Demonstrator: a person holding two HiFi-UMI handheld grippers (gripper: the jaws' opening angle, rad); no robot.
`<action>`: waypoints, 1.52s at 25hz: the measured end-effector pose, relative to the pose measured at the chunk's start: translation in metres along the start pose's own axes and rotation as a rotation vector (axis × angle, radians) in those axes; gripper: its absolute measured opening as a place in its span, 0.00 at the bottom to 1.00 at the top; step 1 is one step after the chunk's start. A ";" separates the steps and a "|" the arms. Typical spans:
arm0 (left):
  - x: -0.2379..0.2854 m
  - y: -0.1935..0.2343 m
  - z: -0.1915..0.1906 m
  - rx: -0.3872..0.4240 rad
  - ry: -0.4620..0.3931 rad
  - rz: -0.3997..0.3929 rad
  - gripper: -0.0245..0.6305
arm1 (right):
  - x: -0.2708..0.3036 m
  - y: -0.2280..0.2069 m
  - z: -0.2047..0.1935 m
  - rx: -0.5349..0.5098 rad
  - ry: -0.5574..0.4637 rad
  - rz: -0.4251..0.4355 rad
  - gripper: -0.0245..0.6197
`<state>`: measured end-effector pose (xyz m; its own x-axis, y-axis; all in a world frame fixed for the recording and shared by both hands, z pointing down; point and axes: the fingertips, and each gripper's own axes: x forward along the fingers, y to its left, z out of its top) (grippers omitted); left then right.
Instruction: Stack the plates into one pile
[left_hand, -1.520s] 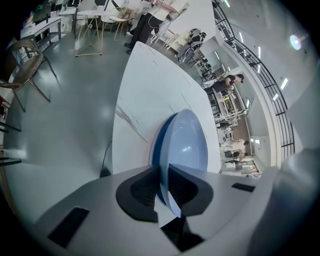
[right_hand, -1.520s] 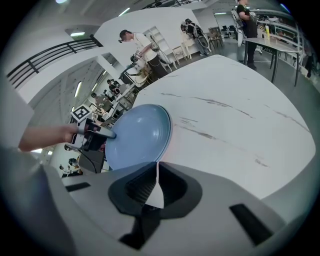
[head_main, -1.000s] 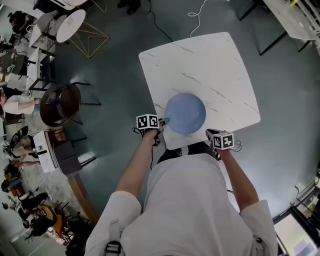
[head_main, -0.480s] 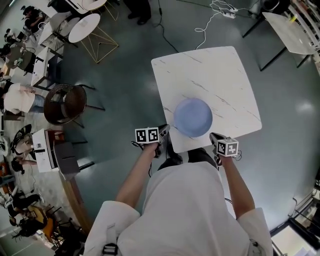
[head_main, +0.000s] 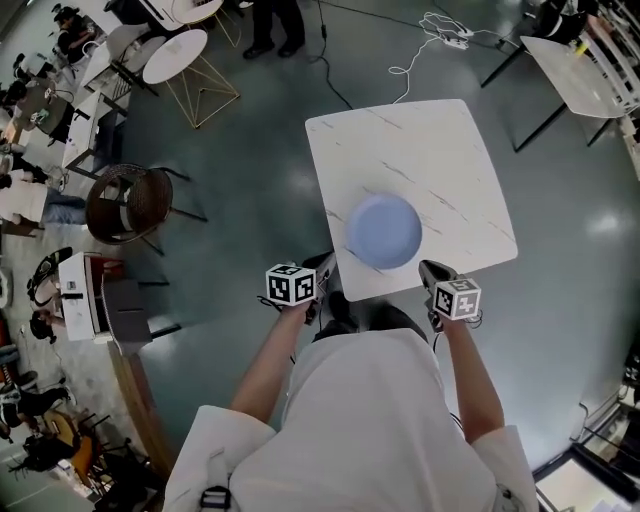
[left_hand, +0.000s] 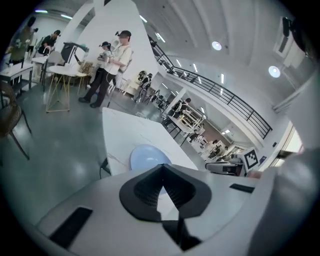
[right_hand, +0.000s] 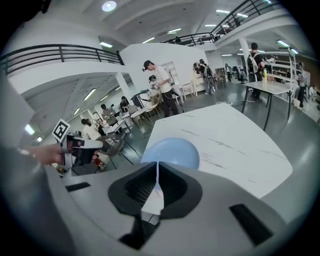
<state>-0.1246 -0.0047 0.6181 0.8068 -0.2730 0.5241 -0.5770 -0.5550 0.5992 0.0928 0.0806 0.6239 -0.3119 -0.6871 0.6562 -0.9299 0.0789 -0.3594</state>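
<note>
Blue plate (head_main: 383, 231) lies beyond down-tilted left hand-held gripper (left_hand: 162, 170), just closed empty, and right hand-held gripper (right_hand: 157, 168), shut empty.

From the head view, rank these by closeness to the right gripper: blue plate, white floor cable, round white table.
1. Blue plate, left, on the marble table.
2. White cable, beyond that table.
3. Round white table, far upper left.

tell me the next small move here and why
Probably none on the plates: lower both grippers to rest away from the table. Only one blue plate pile shows on the white table, with no loose plate in view. The left gripper has its fingers just closed on nothing, the right gripper is shut and empty, and both are apart from the pile.
</note>
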 end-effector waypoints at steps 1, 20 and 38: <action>-0.002 -0.004 0.001 0.012 -0.011 0.009 0.06 | -0.004 0.000 0.002 -0.027 0.002 0.006 0.09; -0.062 -0.122 -0.046 0.045 -0.304 0.199 0.06 | -0.112 -0.009 0.000 -0.189 -0.131 0.161 0.09; -0.113 -0.161 -0.069 0.259 -0.317 0.225 0.06 | -0.182 0.008 -0.001 -0.301 -0.291 0.150 0.08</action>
<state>-0.1313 0.1698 0.5043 0.6877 -0.6130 0.3889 -0.7237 -0.6214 0.3002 0.1420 0.2069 0.5024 -0.4195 -0.8234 0.3822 -0.9075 0.3699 -0.1990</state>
